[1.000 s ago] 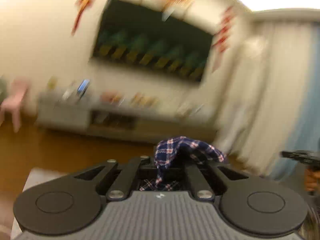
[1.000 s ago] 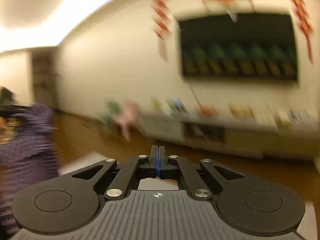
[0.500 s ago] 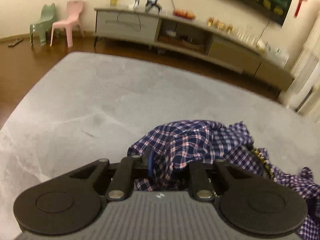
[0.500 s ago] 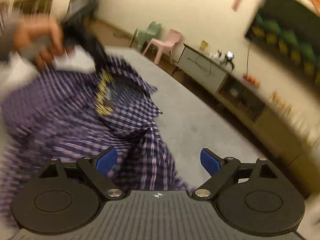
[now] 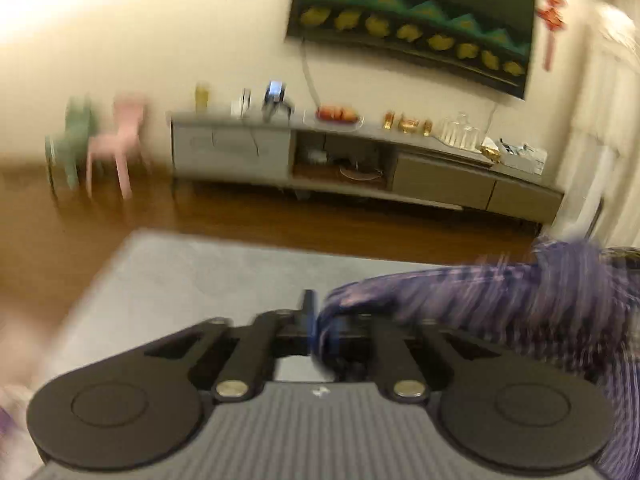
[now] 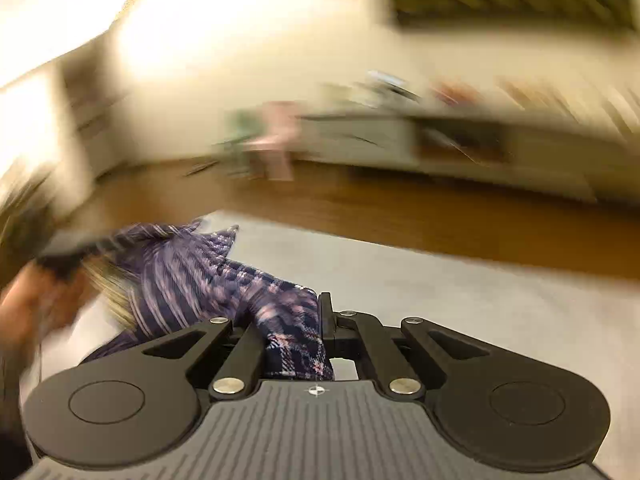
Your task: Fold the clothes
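A navy, pink and white plaid shirt (image 5: 520, 300) is held up between both grippers above a grey carpet (image 5: 192, 272). My left gripper (image 5: 316, 320) is shut on one part of the shirt, which trails off to the right, blurred. My right gripper (image 6: 320, 320) is shut on another part of the shirt (image 6: 224, 284), which stretches left toward the other hand (image 6: 32, 312). Both views are motion-blurred.
A long grey TV cabinet (image 5: 360, 160) stands against the far wall under a wall screen (image 5: 412, 20). A pink chair (image 5: 120, 140) and a green chair (image 5: 72, 140) stand at its left. Brown wood floor (image 5: 280, 220) borders the carpet.
My right gripper was open half a second ago and has shut on the shirt. Both grippers have tilted up from the carpet and lifted the shirt.
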The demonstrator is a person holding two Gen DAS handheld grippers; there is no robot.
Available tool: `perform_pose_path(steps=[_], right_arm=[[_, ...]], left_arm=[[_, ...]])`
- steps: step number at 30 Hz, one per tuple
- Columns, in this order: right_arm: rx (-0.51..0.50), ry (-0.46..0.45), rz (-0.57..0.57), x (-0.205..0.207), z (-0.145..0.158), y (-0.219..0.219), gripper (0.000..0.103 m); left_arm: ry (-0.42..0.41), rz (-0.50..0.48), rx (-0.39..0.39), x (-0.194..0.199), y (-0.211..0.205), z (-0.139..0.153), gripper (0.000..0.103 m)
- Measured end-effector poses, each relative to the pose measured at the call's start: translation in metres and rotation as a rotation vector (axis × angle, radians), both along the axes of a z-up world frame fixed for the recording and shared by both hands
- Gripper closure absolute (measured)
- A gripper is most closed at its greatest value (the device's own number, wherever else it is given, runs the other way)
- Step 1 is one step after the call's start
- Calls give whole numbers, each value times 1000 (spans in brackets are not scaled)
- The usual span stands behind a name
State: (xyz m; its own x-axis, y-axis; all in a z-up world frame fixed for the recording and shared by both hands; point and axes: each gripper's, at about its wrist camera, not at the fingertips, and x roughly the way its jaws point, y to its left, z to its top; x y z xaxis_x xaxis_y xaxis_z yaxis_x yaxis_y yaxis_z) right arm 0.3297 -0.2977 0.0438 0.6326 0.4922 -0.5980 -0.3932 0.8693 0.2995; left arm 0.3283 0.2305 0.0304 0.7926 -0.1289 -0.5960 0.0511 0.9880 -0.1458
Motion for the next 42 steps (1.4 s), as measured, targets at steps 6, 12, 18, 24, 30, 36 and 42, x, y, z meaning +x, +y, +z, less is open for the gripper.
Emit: perform_pose_path(steps=[6, 12, 18, 24, 30, 36, 42], right_arm=[[-195, 252, -238, 52, -77, -21, 84], [-249, 108, -109, -62, -73, -44, 27], [-373, 107, -54, -154, -104, -59, 16], [-426, 111, -15, -165, -120, -59, 103], [-693, -3, -317, -130, -127, -90, 103], [-509, -84, -277, -157, -110, -66, 75], [-321, -163, 129, -206, -104, 30, 15]], left_arm=[[44, -92, 187, -17, -57, -23, 46], [60, -302, 376, -100, -79, -39, 6], [170, -346, 371, -138, -89, -74, 61], [107, -160, 246, -131, -43, -40, 99], [4, 240, 7, -125, 62, -4, 62], [100, 134, 223, -137, 35, -22, 52], [153, 72, 322, -144, 26, -43, 47]])
